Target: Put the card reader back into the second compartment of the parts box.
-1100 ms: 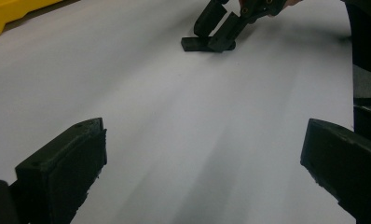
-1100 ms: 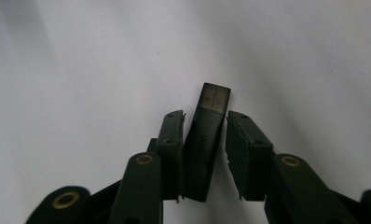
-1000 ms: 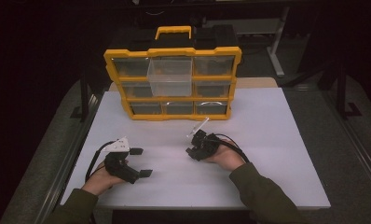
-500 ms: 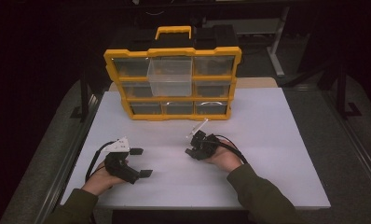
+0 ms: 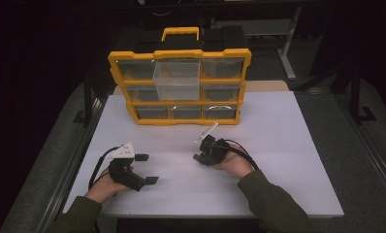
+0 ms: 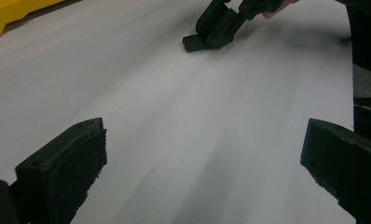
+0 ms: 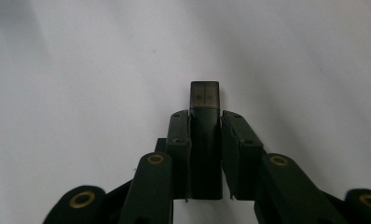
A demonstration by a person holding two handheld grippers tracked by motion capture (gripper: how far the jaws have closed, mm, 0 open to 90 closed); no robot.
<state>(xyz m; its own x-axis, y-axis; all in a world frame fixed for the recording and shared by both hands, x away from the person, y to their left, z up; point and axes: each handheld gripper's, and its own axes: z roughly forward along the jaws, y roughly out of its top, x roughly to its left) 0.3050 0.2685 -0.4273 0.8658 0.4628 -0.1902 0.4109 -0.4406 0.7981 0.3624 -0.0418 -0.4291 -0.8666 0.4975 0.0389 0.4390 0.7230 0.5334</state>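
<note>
Black stick (image 7: 204, 140) sits clamped between right gripper (image 7: 205, 122) jaws.

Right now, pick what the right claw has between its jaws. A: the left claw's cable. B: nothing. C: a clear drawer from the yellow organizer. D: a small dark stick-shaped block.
D: in the right gripper view the right claw is clamped on a small dark block whose tip sticks out past the jaws.

1. A small dark, flat rectangular plastic stick (image 7: 204, 140) with a translucent smoky end cap is clamped between the right gripper's (image 7: 204, 116) two black jaws.
2. Its capped end pokes out past the jaw tips, low over the white table (image 7: 81, 70).
</note>
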